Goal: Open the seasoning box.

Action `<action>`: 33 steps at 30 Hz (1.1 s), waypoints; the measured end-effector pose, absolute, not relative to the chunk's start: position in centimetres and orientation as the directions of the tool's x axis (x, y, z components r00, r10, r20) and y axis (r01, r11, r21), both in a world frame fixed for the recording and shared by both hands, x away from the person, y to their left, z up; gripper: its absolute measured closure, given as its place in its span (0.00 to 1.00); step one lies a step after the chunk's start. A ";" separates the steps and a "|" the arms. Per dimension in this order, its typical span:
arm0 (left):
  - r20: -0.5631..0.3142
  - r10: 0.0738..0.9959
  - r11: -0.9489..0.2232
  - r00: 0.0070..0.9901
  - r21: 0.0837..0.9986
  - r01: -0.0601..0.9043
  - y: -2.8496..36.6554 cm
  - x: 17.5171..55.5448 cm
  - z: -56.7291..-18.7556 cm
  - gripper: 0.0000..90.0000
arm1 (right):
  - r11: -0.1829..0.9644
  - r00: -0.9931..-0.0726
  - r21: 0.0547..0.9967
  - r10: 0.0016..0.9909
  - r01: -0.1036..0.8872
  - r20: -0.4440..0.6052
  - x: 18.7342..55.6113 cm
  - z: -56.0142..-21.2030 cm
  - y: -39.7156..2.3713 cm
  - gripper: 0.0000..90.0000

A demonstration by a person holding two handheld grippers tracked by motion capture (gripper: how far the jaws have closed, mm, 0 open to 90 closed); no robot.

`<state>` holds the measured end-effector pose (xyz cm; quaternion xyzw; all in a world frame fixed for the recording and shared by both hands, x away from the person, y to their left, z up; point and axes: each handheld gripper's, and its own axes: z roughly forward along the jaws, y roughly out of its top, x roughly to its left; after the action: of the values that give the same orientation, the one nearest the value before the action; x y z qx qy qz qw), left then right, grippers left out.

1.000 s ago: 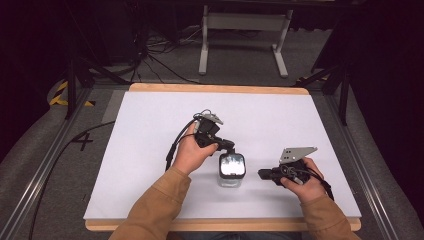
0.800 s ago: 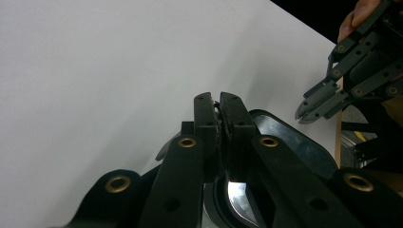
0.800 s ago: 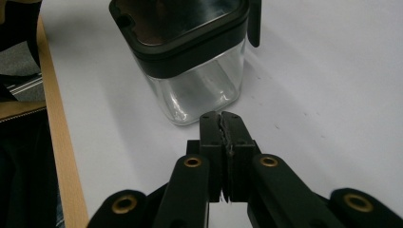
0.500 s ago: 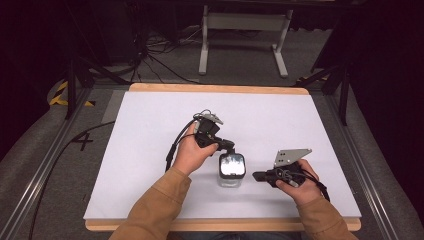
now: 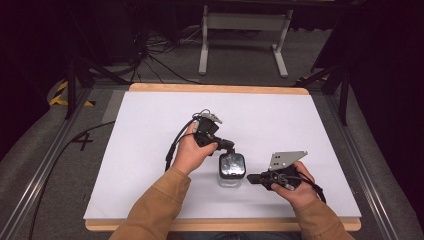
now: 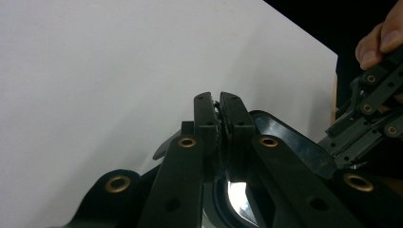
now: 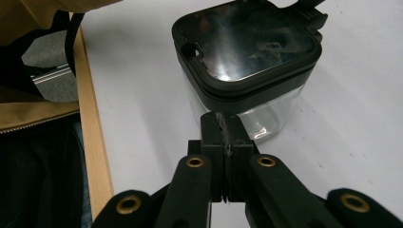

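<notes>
A clear square plastic container with a black lid (image 5: 232,170) stands on the white table (image 5: 150,130). The left gripper (image 5: 229,146), jaws closed and empty, touches its lid's far edge; the right gripper (image 5: 250,178), closed and empty, sits just beside it.

Left hand-held gripper (image 5: 227,146) and right hand-held gripper (image 5: 251,178), jaws closed, tips pointing toward each other.

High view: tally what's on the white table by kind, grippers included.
Grippers: 2, left gripper and right gripper, both shut
Jar with black lid: 1
Total: 3
</notes>
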<state>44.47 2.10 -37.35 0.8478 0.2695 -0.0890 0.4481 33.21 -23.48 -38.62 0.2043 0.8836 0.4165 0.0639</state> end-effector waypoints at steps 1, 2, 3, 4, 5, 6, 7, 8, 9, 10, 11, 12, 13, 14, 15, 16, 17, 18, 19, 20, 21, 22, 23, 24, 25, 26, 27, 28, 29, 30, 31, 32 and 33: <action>-0.394 0.376 -0.456 0.839 0.709 0.537 2.1 44.5 -37.3 0.97 | 0.569 -0.909 0.763 0.412 0.307 0.059 33.2 -38.6 -23.4 1.00; -0.394 0.375 -0.456 0.839 0.710 0.537 2.1 44.5 -37.3 0.97 | 0.567 -0.909 0.764 0.413 0.307 0.059 33.1 -38.6 -23.4 1.00; -0.394 0.375 -0.456 0.839 0.710 0.537 2.1 44.5 -37.3 0.97 | 0.566 -0.909 0.766 0.412 0.306 0.059 33.1 -38.6 -23.3 1.00; -0.394 0.375 -0.456 0.839 0.710 0.537 2.1 44.5 -37.3 0.97 | 0.565 -0.910 0.767 0.411 0.304 0.058 33.1 -38.5 -23.3 1.00; -0.396 0.375 -0.455 0.838 0.709 0.538 2.1 44.5 -37.3 0.97 | 0.564 -0.909 0.768 0.412 0.304 0.058 33.1 -38.5 -23.3 1.00; -0.396 0.375 -0.455 0.838 0.709 0.538 2.1 44.5 -37.3 0.97 | 0.564 -0.909 0.768 0.412 0.304 0.058 33.1 -38.5 -23.3 1.00; -0.397 0.374 -0.453 0.838 0.710 0.539 2.1 44.5 -37.4 0.97 | 0.562 -0.909 0.770 0.414 0.303 0.056 33.1 -38.5 -23.2 1.00; -0.396 0.374 -0.455 0.838 0.709 0.538 2.1 44.5 -37.3 0.97 | 0.559 -0.908 0.773 0.415 0.301 0.054 33.1 -38.5 -23.2 1.00; -0.397 0.374 -0.452 0.838 0.712 0.538 2.1 44.5 -37.4 0.97 | 0.556 -0.907 0.774 0.417 0.303 0.056 33.1 -38.5 -23.2 1.00; -0.397 0.373 -0.452 0.839 0.712 0.538 2.1 44.5 -37.4 0.97 | 0.554 -0.906 0.775 0.419 0.303 0.055 33.1 -38.5 -23.1 1.00; -0.396 0.373 -0.452 0.839 0.712 0.537 2.1 44.5 -37.4 0.97 | 0.551 -0.906 0.777 0.420 0.304 0.057 33.1 -38.5 -23.1 1.00; -0.396 0.373 -0.452 0.839 0.712 0.537 2.1 44.5 -37.4 0.97 | 0.551 -0.906 0.777 0.420 0.304 0.057 33.1 -38.5 -23.1 1.00; -0.397 0.374 -0.451 0.838 0.712 0.538 2.1 44.5 -37.4 0.97 | 0.548 -0.905 0.779 0.422 0.306 0.058 33.1 -38.5 -23.0 1.00; -0.396 0.374 -0.454 0.839 0.710 0.538 2.1 44.5 -37.4 0.97 | 0.546 -0.904 0.780 0.423 0.307 0.059 33.1 -38.5 -23.0 1.00; -0.396 0.374 -0.451 0.838 0.712 0.538 2.1 44.5 -37.4 0.97 | 0.545 -0.903 0.780 0.425 0.307 0.059 33.1 -38.5 -23.0 1.00; -0.395 0.374 -0.454 0.839 0.711 0.537 2.1 44.5 -37.4 0.97 | 0.543 -0.903 0.781 0.426 0.308 0.059 33.1 -38.6 -23.0 1.00; -0.391 0.374 -0.456 0.841 0.712 0.534 2.2 44.5 -37.4 0.97 | 0.542 -0.902 0.782 0.427 0.308 0.059 33.1 -38.6 -23.0 1.00; -0.390 0.373 -0.457 0.842 0.712 0.533 2.2 44.5 -37.4 0.97 | 0.540 -0.902 0.783 0.428 0.309 0.061 33.1 -38.6 -23.0 1.00; -0.391 0.373 -0.456 0.841 0.712 0.533 2.2 44.5 -37.4 0.97 | 0.539 -0.901 0.783 0.430 0.310 0.061 33.1 -38.6 -23.0 1.00; -0.388 0.373 -0.457 0.843 0.713 0.531 2.2 44.5 -37.3 0.97 | 0.538 -0.900 0.784 0.431 0.311 0.061 33.1 -38.6 -23.0 1.00; -0.387 0.375 -0.456 0.842 0.714 0.531 2.1 44.4 -37.3 0.96 | 0.535 -0.899 0.786 0.434 0.311 0.061 33.1 -38.6 -23.0 1.00; -0.380 0.379 -0.458 0.844 0.716 0.527 2.1 44.4 -37.3 0.96 | 0.533 -0.900 0.787 0.432 0.310 0.062 33.2 -38.6 -23.0 1.00; -0.371 0.382 -0.462 0.846 0.717 0.523 2.1 44.3 -37.2 0.96 | 0.532 -0.900 0.789 0.432 0.308 0.061 33.2 -38.6 -23.0 1.00; -0.353 0.394 -0.464 0.849 0.720 0.515 2.1 44.1 -37.0 0.96 | 0.530 -0.899 0.790 0.434 0.309 0.061 33.1 -38.6 -23.0 1.00; -0.334 0.403 -0.457 0.852 0.733 0.504 2.1 44.0 -36.8 0.94 | 0.526 -0.899 0.793 0.434 0.307 0.060 33.1 -38.5 -23.1 1.00; -0.321 0.402 -0.449 0.858 0.747 0.490 2.3 43.9 -36.5 0.93 | 0.523 -0.899 0.795 0.433 0.306 0.061 33.2 -38.5 -23.1 1.00; -0.316 0.401 -0.440 0.860 0.757 0.483 2.6 43.7 -36.1 0.92 | 0.520 -0.899 0.798 0.434 0.306 0.062 33.2 -38.5 -23.1 1.00; -0.300 0.411 -0.429 0.861 0.770 0.473 2.9 43.4 -35.7 0.92 | 0.518 -0.899 0.799 0.434 0.305 0.062 33.2 -38.5 -23.1 1.00; -0.288 0.417 -0.430 0.862 0.773 0.466 3.0 43.3 -35.4 0.93 | 0.515 -0.898 0.800 0.434 0.307 0.064 33.2 -38.4 -23.2 1.00; -0.277 0.426 -0.427 0.861 0.778 0.461 3.3 43.1 -35.1 0.93 | 0.514 -0.898 0.801 0.435 0.307 0.066 33.2 -38.4 -23.1 1.00; -0.266 0.432 -0.421 0.862 0.786 0.453 3.6 42.8 -34.8 0.93 | 0.512 -0.898 0.802 0.436 0.308 0.066 33.2 -38.4 -23.1 1.00; -0.266 0.432 -0.421 0.862 0.786 0.453 3.6 42.8 -34.8 0.93 | 0.512 -0.898 0.802 0.436 0.308 0.066 33.2 -38.4 -23.1 1.00; -0.258 0.433 -0.423 0.864 0.788 0.447 4.0 42.6 -34.5 0.93 | 0.510 -0.899 0.805 0.434 0.304 0.064 33.3 -38.3 -23.1 1.00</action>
<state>42.65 3.99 -34.50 0.8435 0.2609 -0.0077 0.4694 33.28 -23.06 -38.34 0.2130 0.8659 0.4468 0.0730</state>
